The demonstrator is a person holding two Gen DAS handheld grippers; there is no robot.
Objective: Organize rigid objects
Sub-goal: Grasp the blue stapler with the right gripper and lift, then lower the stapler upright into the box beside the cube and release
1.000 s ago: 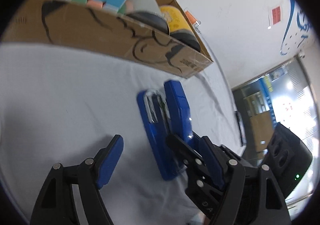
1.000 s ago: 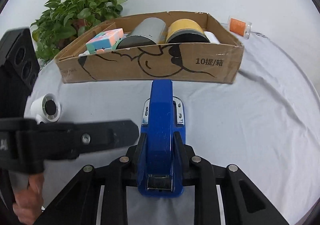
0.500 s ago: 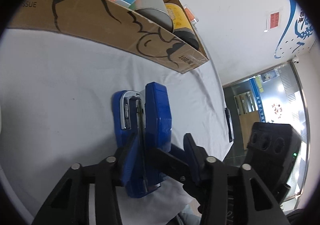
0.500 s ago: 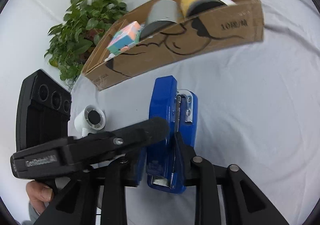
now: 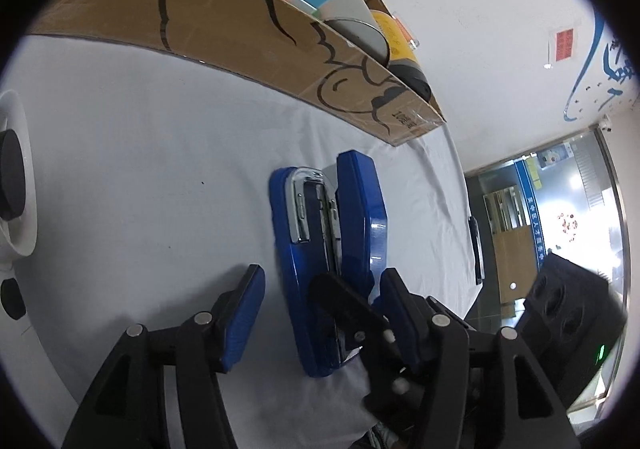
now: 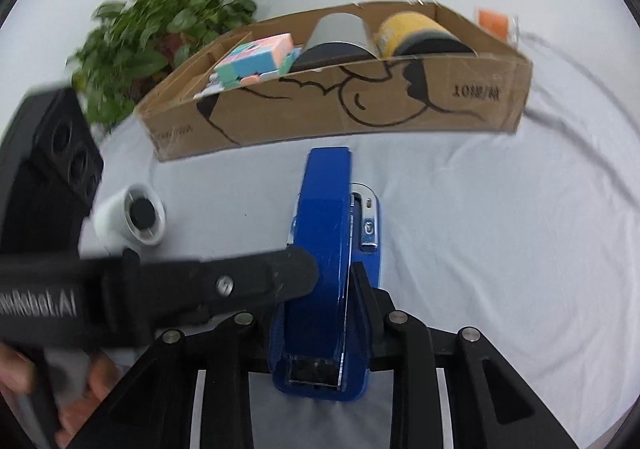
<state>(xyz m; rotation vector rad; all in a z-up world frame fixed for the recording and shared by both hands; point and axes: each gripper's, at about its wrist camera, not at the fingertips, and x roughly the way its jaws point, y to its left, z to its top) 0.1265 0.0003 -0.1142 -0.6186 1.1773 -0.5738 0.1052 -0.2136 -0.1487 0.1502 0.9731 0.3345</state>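
Note:
A blue stapler (image 6: pixel 324 249) lies on the white cloth in front of the cardboard box (image 6: pixel 320 117), its nose toward the box. My right gripper (image 6: pixel 320 309) is shut on the stapler's rear end, one finger on each side. In the left wrist view the stapler (image 5: pixel 320 233) sits between the blue pads (image 5: pixel 240 313) of my left gripper (image 5: pixel 320 289), whose jaws are opening; the left pad stands clear of it. One black finger of the right gripper (image 5: pixel 344 309) lies along the stapler there. From the left, a finger of the left gripper (image 6: pixel 240 281) crosses in front of the stapler.
The box holds a pastel cube (image 6: pixel 256 57), a grey cylinder (image 6: pixel 340 33) and a yellow roll (image 6: pixel 416 33). An orange-capped item (image 6: pixel 494 21) lies behind it, a plant (image 6: pixel 160 21) to its left. A white round device (image 6: pixel 136 217) rests left of the stapler. A hand (image 6: pixel 80 401) shows bottom left.
Half a second ago the left gripper's pads were closed in around the stapler; now they have spread apart. The right gripper keeps its grip, and the stapler has rolled back more upright.

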